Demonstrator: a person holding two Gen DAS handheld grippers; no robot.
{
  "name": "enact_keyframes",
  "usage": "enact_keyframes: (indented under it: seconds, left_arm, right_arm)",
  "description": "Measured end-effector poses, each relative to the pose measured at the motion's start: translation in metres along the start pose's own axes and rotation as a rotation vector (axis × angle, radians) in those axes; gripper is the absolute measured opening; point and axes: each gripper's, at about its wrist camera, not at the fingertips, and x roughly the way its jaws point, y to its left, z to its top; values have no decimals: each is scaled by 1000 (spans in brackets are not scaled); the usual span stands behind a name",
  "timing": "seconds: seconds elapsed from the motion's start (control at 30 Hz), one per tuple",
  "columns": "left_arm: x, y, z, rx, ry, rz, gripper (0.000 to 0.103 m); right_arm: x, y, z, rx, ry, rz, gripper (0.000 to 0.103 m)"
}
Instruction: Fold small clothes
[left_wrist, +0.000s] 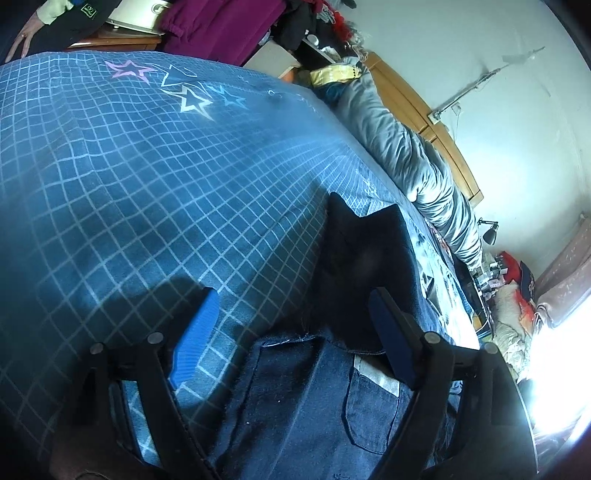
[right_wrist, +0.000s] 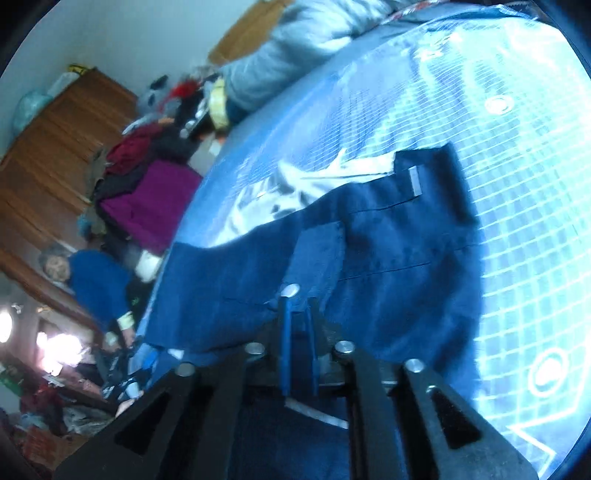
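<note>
Blue gridded bedspread (left_wrist: 147, 184) covers the bed; dark navy shorts (right_wrist: 388, 240) lie mid-frame. Left tongs (left_wrist: 291, 314) gape wide, empty, over the fabric; right tongs (right_wrist: 299, 306) nearly closed, pinching the shorts' edge.

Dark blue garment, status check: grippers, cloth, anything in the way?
Left hand-held gripper open over dark blue garment. Right hand-held gripper nearly closed, grip unclear. Garment partly spread on checked bedsheet. Nothing blocking.
</note>
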Motion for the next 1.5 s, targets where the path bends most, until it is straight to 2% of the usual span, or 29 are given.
enact_keyframes:
  seconds: [0.03, 0.07, 0.13, 0.23, 0.4, 0.47, 0.5, 0.63, 0.7, 0.8, 0.9, 1.1, 1.27, 1.37, 1.5]
  left_arm:
    - [0, 0, 0, 3, 2, 2, 84]
    - [1, -1, 0, 7, 4, 5, 84]
    - [2, -1, 0, 13, 6, 9, 85]
    - [2, 0, 0, 15, 6, 9, 85]
    - [4, -1, 0, 24, 12, 15, 87]
    - [4, 0, 0, 26, 13, 15, 87]
    - [3, 0, 0, 26, 13, 15, 87]
    - [4, -1, 0, 26, 13, 16, 87]
    - [4, -1, 0, 25, 12, 13, 87]
    - [5, 1, -1, 28, 13, 17, 88]
    - [6, 2, -1, 31, 15, 21, 88]
    - [9, 0, 1, 36, 20, 28, 89]
    - [10, -1, 2, 45, 25, 30, 91]
    - [4, -4, 4, 43, 23, 53, 90]
    - [-2, -27, 7, 164, 3, 117, 88]
  right_arm:
    - [8, 3, 1, -14, 19, -16, 44]
    - [15, 6, 1, -28, 35, -32, 45]
    - [29, 9, 0, -52, 69, -57, 45]
    - [40, 12, 0, -80, 72, -146, 45]
    - [46, 7, -4, -59, 80, -140, 46]
    - [47, 4, -2, -40, 95, -118, 30]
    - [49, 3, -2, -30, 103, -107, 18]
    - [39, 14, -3, -67, 58, -101, 6]
    - [26, 23, -4, -95, 21, -97, 5]
    - [2, 33, -4, -131, -27, -111, 4]
    - [-12, 27, -4, -134, -39, -145, 4]
    - [-23, 10, -15, -111, -26, -181, 4]
    - [-17, -3, -32, -113, 13, -236, 5]
    - [-22, 0, -34, -129, 0, -265, 14]
    - [-41, 6, -35, -150, -43, -281, 14]
